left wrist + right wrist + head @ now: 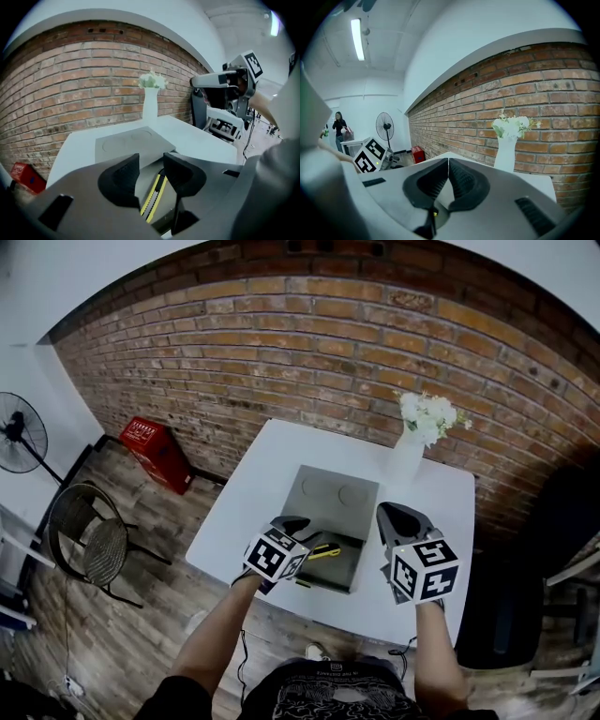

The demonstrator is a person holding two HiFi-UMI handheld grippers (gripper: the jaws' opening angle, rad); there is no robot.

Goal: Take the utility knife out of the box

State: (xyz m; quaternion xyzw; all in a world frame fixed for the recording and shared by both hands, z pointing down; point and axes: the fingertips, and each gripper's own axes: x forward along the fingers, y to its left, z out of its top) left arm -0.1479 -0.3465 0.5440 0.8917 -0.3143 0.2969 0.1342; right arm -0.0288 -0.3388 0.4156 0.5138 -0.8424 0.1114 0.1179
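A grey box lies open on the white table, its lid folded back flat and its tray toward me. The yellow and black utility knife lies in the tray. My left gripper hovers over the tray's left side. In the left gripper view its jaws stand apart, and the knife shows below, through the gap, untouched. My right gripper hangs beside the tray's right edge. Its pads meet with nothing between them.
A white vase of flowers stands at the table's back right, just beyond the lid. A brick wall runs behind. On the floor to the left are a red crate, a wire chair and a fan. A dark chair stands at the right.
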